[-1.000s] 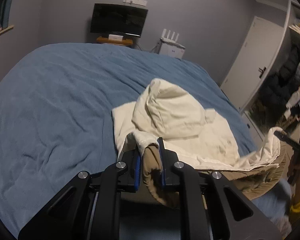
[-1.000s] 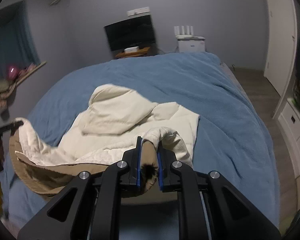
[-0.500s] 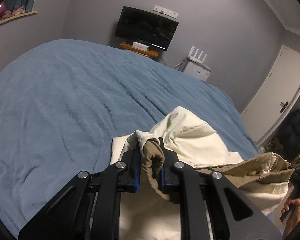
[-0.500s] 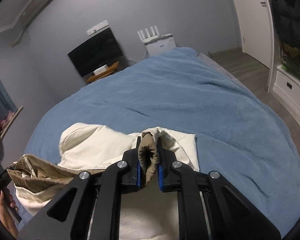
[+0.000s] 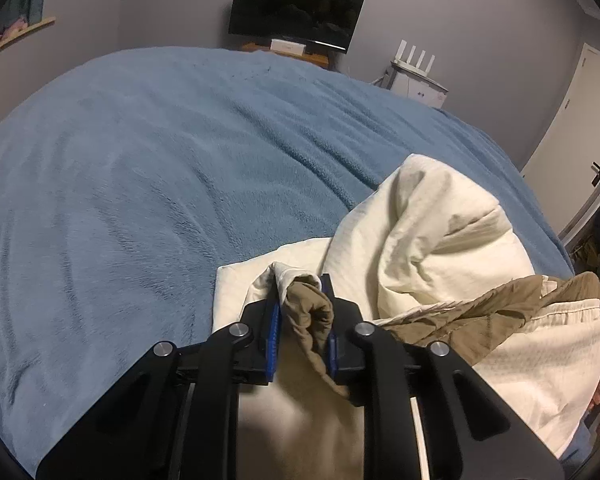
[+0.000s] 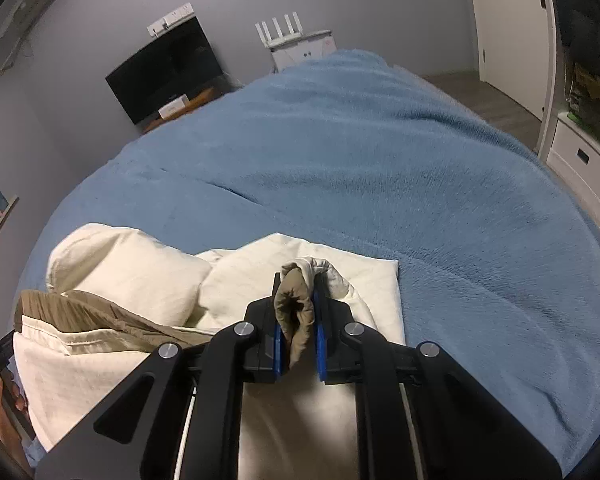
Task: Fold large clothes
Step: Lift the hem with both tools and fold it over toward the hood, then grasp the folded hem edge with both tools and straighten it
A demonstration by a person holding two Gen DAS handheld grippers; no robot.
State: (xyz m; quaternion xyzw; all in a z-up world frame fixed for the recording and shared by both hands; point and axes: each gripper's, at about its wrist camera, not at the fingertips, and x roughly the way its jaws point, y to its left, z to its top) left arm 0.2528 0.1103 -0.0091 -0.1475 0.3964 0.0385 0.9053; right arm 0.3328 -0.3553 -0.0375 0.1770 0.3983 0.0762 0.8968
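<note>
While left gripper (image 5: 303,322) jaws ease apart round jacket (image 5: 440,240) hem, right gripper (image 6: 297,316) pinches hem, blue bed (image 5: 140,180) wide beyond.

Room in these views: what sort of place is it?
Most likely a home bedroom: a bed under a blue blanket, a TV against the wall, a door.

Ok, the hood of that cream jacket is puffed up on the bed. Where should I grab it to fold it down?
Probably by the hood's peak, its highest point, coming from above. It stands clear of the blanket there, so fingers can close on both sides. Both grippers are occupied: the right gripper is shut on the hem, and the left gripper's jaws are opening with jacket cloth between them.
</note>
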